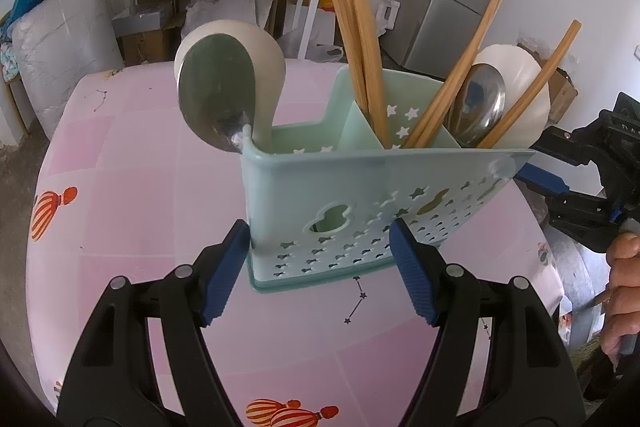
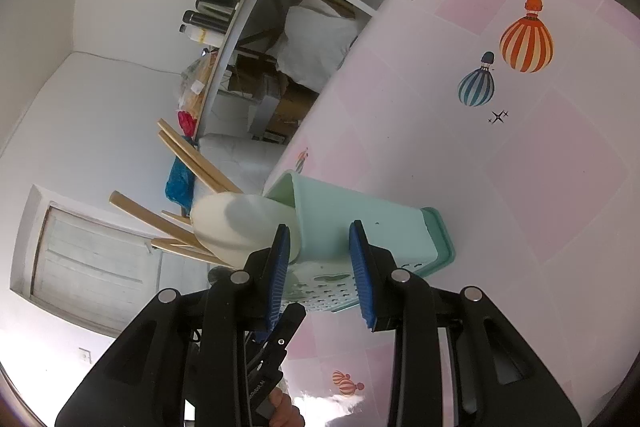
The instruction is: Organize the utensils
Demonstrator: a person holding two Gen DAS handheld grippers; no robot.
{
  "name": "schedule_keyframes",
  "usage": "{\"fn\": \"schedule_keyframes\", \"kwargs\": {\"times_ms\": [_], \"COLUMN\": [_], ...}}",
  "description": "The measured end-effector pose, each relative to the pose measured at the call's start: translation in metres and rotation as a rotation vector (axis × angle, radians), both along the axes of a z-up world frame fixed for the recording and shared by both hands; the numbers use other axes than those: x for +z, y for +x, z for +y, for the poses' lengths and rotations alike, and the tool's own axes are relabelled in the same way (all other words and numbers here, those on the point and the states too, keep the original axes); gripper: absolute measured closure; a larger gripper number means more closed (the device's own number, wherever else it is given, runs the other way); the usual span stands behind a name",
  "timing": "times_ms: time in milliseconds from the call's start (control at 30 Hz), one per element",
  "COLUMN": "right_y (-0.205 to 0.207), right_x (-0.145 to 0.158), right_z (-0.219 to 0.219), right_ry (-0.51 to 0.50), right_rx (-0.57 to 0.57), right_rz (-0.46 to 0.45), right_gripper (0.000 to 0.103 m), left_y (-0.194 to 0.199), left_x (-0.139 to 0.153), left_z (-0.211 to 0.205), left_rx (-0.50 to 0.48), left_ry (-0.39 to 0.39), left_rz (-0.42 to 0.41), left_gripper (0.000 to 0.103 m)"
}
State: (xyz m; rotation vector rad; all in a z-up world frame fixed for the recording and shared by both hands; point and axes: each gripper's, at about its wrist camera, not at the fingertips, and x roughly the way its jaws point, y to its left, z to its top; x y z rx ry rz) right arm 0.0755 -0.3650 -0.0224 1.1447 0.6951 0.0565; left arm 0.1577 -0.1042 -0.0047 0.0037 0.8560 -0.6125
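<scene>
**Utensil caddy on pink table, both grippers at its sides**

Left to right in the left wrist view. A steel spoon (image 1: 218, 99) and a cream spoon (image 1: 260, 67) lean out over the left end of the mint caddy (image 1: 320, 187), handles down in its left compartment. Centre compartment: a bundle of wooden chopsticks (image 1: 352, 7), upright. Right compartment: more chopsticks (image 1: 460, 75), tilted right, plus a second steel spoon (image 1: 478, 107) and a white spoon (image 1: 520, 87).

The caddy stands on the pink balloon-print tablecloth (image 1: 120, 207). The left gripper (image 1: 320, 251) brackets its lower front, jaws wide; left pad touches the corner, right pad overlaps the perforated wall; firm grip unclear.

Far right, the right gripper (image 2: 318, 263) stands at the caddy's end wall, jaws partly open; contact cannot be told.
</scene>
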Motion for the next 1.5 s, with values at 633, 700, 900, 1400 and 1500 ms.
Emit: {"fn": "schedule_keyframes", "kwargs": {"times_ms": [633, 700, 900, 1400, 1500], "right_y": [-0.004, -0.013, -0.048, -0.065, -0.064], "right_x": [0.008, 0.018, 0.047, 0.037, 0.040], "right_z": [0.001, 0.003, 0.034, 0.115, 0.118], "right_ry": [-0.040, -0.112, -0.516, -1.118, -1.135], "right_rx": [0.003, -0.016, -0.052, -0.012, -0.023], "right_rz": [-0.019, -0.049, -0.086, 0.030, 0.038], "right_gripper": [0.071, 0.071, 0.054, 0.015, 0.013], "left_y": [-0.008, -0.013, -0.038, -0.069, -0.069], "left_x": [0.000, 0.002, 0.003, 0.017, 0.018], "left_z": [0.015, 0.019, 0.030, 0.044, 0.045], "left_rx": [0.025, 0.032, 0.079, 0.352, 0.394], "left_ry": [-0.054, -0.047, 0.003, 0.215, 0.263], "left_rz": [-0.012, -0.032, -0.071, -0.214, -0.221], "left_gripper": [0.034, 0.031, 0.019, 0.009, 0.009]}}
